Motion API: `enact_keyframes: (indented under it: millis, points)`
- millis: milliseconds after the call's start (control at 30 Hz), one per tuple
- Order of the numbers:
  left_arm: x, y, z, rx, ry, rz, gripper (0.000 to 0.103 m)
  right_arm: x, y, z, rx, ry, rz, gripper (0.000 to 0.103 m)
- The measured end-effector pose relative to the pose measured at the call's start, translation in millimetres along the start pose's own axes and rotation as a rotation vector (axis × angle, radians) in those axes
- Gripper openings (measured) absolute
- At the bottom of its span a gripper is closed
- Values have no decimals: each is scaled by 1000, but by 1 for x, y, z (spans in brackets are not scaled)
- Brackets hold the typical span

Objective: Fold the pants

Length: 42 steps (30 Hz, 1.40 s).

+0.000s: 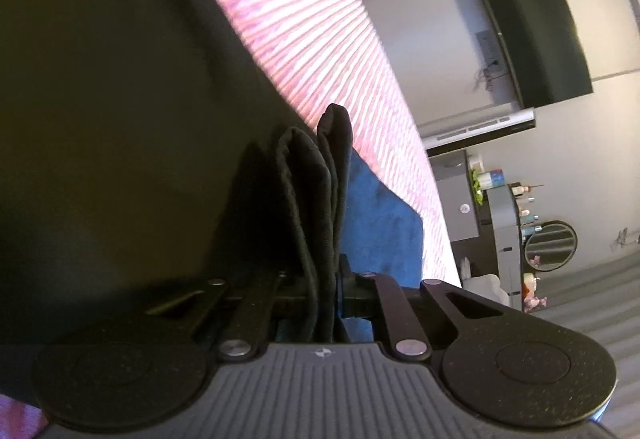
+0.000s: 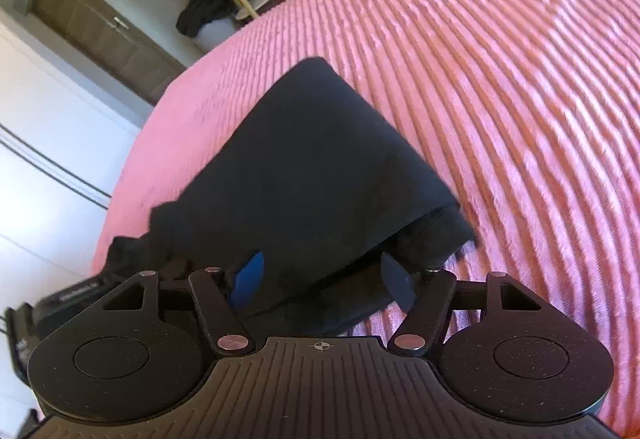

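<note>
Across both wrist views spreads a pink ribbed bedspread (image 2: 500,99), and on it lie the black pants (image 2: 312,175), folded into a thick bundle running from the right view's centre toward 11 o'clock. At 6 o'clock there, the right gripper (image 2: 326,279) stands wide, its blue pads either side of the bundle's near edge. The left gripper (image 1: 326,239) is clamped on a gathered fold of the pants. No writing is legible.
</note>
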<state>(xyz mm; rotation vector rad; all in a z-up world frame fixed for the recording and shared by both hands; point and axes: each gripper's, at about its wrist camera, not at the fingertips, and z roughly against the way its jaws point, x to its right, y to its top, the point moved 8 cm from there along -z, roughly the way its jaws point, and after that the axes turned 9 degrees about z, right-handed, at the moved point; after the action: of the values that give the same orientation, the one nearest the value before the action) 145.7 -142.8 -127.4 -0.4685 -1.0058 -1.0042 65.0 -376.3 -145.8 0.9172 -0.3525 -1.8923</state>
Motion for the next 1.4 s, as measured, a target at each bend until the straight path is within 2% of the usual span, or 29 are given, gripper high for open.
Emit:
enact_keyframes:
  millis: [100,233,267,300,367,500,533,600,667,700,733,800,833,933,1000,1133,1300,1400]
  points:
    - [7,8,15,28,-12,-31,9,-4,3,11,19,-31,46,77]
    - [5,20,45,79,-18,-51,9,-14,4,17,9,-25,100,78]
    - [4,23,51,100,-11,-53,9,-15,5,18,9,-47,112,82]
    - [2,28,58,124,1,-55,9,-15,6,19,13,-67,126,85]
    - [-8,39,77,177,35,-66,9,-17,7,18,19,-89,150,85]
    - [-34,55,113,268,159,-135,10,-24,2,9,-14,-108,203,82]
    - [-42,56,117,269,188,-137,16,-27,0,6,-26,-107,215,81]
    - [-60,58,125,285,224,-99,22,-35,-4,-3,-57,-118,249,76]
    - [-65,58,122,301,248,-80,24,-45,-5,-8,-66,-128,289,70]
    - [-61,56,117,302,251,-80,31,-51,-6,-11,-68,-130,310,65]
    - [-59,55,115,304,253,-82,44,-57,-6,-14,-69,-131,329,62]
    - [-60,53,120,309,248,-99,60,-69,-6,-21,-73,-128,375,44]
    - [-59,52,118,306,248,-116,64,-75,-6,-26,-73,-134,397,42]
    - [-56,48,114,295,274,-168,67,-93,-7,-36,-58,-169,480,41]
    - [-62,50,117,287,263,-167,69,-99,-8,-50,-71,-197,514,41]
    - [-67,54,120,285,227,-133,72,-96,-13,-82,-173,-261,528,42]
    - [-71,57,120,284,195,-121,73,-99,-16,-91,-172,-296,554,45]
    - [-71,57,119,284,187,-121,73,-98,-15,-90,-166,-287,536,46]
